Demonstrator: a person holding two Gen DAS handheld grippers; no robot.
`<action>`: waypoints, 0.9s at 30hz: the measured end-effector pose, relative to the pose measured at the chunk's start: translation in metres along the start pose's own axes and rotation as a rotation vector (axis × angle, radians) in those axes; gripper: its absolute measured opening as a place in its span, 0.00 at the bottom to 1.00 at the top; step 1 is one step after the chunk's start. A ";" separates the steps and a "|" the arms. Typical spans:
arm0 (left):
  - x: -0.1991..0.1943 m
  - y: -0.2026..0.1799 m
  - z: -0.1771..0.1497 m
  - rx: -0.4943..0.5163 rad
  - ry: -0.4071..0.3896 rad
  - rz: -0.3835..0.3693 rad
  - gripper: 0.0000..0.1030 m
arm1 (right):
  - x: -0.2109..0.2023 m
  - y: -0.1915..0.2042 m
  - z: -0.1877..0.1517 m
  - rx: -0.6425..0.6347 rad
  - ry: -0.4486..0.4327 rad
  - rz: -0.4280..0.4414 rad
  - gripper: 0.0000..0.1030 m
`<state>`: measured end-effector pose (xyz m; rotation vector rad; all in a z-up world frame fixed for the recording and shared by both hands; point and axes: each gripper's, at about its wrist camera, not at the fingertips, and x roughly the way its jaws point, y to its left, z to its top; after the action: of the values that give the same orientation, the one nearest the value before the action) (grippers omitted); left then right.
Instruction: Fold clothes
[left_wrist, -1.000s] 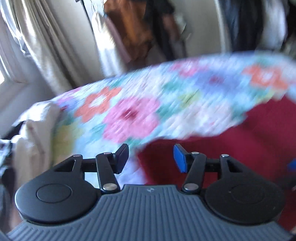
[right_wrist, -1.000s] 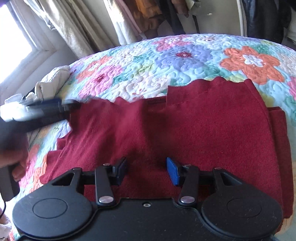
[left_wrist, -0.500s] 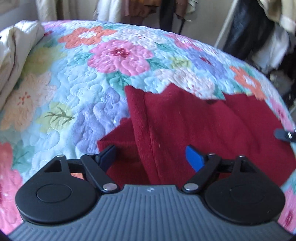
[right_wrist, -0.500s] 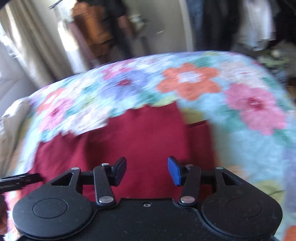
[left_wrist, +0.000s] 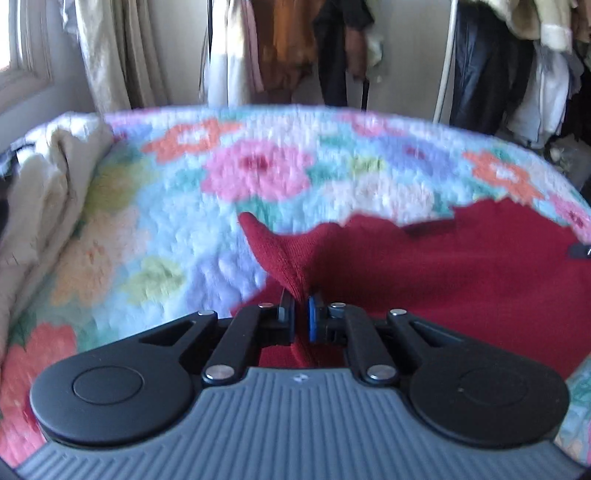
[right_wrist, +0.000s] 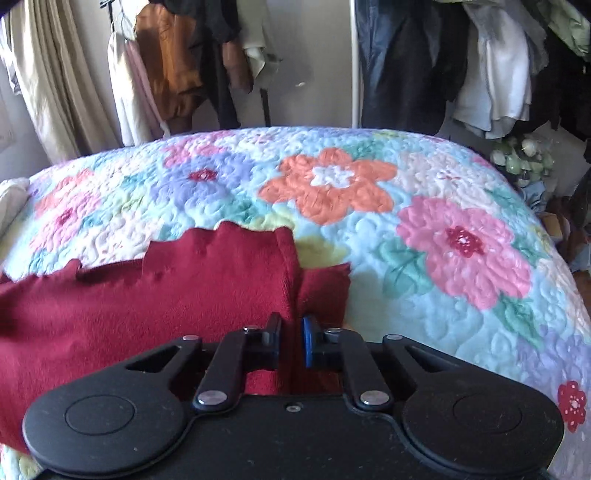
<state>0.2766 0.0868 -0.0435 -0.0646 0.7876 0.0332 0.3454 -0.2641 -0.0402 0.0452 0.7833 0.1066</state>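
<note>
A dark red knit garment (left_wrist: 461, 273) lies partly folded on a floral quilt (left_wrist: 177, 236). My left gripper (left_wrist: 301, 321) is shut on the garment's left edge, which rises in a pinched ridge in front of the fingers. In the right wrist view the garment (right_wrist: 147, 295) spreads to the left, and my right gripper (right_wrist: 291, 341) is shut on its right folded edge. A small flap of the garment sticks out to the right of that edge.
A cream blanket (left_wrist: 40, 192) is heaped at the quilt's left side. Curtains (left_wrist: 110, 51) and hanging clothes (right_wrist: 184, 62) stand behind the bed (right_wrist: 461, 192). More clothes and clutter (right_wrist: 528, 162) lie off the bed's far right.
Both grippers were open half a second ago and have now shut on the garment's edges, the left on the left edge and the right on the right edge.
</note>
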 end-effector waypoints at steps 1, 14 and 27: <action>0.006 0.000 -0.003 -0.005 0.026 0.005 0.08 | -0.001 0.001 0.000 0.005 -0.007 -0.010 0.11; -0.062 -0.008 -0.018 -0.090 -0.131 -0.118 0.40 | -0.052 0.022 -0.004 0.021 -0.053 0.022 0.45; -0.018 -0.057 -0.050 -0.038 0.087 -0.212 0.47 | -0.023 0.096 -0.053 -0.348 0.196 0.049 0.57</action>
<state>0.2313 0.0259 -0.0634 -0.1860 0.8634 -0.1569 0.2842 -0.1710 -0.0534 -0.2792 0.9500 0.2960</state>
